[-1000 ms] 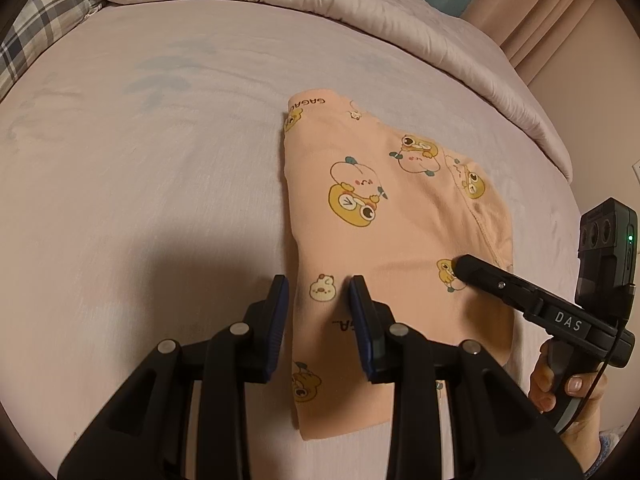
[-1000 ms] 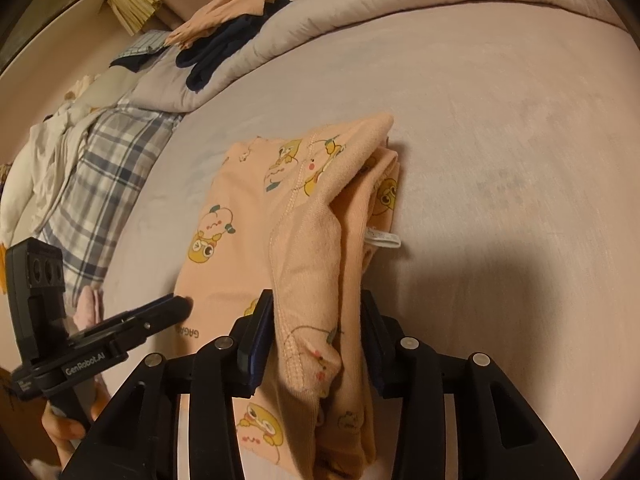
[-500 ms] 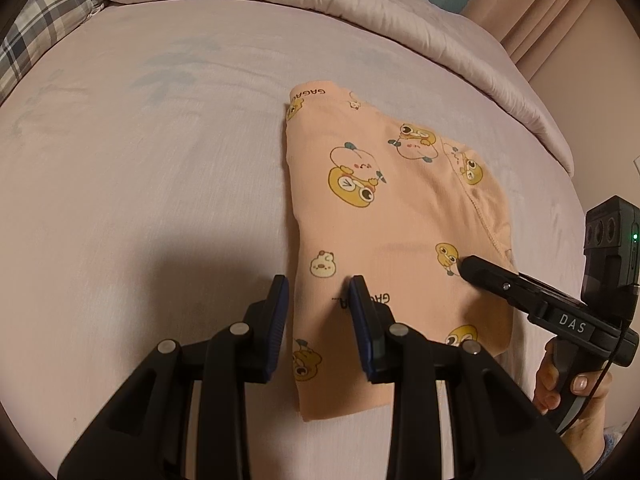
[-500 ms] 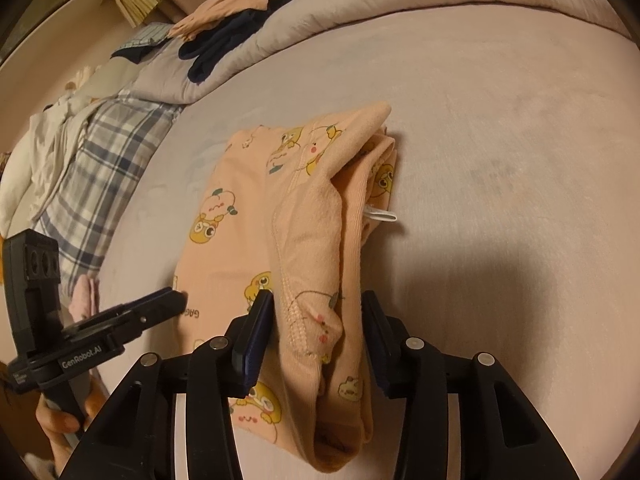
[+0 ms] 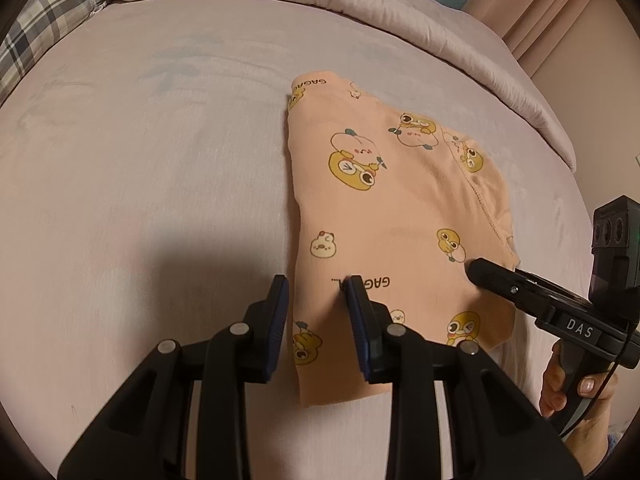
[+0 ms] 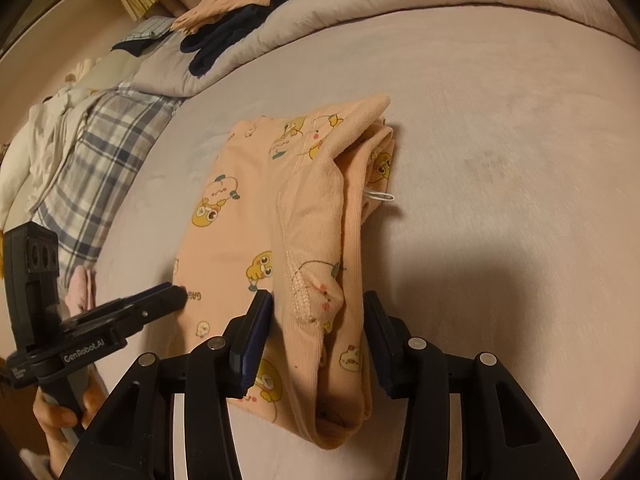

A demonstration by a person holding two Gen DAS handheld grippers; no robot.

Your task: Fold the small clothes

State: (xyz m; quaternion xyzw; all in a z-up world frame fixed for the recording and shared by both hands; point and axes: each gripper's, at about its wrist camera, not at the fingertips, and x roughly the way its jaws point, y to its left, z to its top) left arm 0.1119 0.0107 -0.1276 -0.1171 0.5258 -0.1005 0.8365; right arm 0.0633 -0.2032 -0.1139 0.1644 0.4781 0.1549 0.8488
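A peach garment printed with yellow cartoon ducks (image 5: 400,216) lies folded on the pale bed sheet (image 5: 140,180). My left gripper (image 5: 316,292) is open and hovers over the garment's near left edge. My right gripper (image 6: 318,312) is open with its jaws on either side of the garment's raised, bunched right edge (image 6: 320,248); the cloth sits loose between them. The right gripper also shows in the left wrist view (image 5: 480,274), its tip resting on the garment's right side. The left gripper shows in the right wrist view (image 6: 172,296).
A rolled grey duvet (image 5: 360,4) runs along the far side of the bed. Dark blue and peach clothes (image 6: 232,20) lie piled on it. A plaid pillow (image 6: 100,160) and white cloth (image 6: 44,148) lie at the left. A pink curtain (image 5: 560,12) hangs beyond.
Both grippers have drawn back toward the near end of the garment. The right jaws have opened wider and the bunched edge now sits loose between them.
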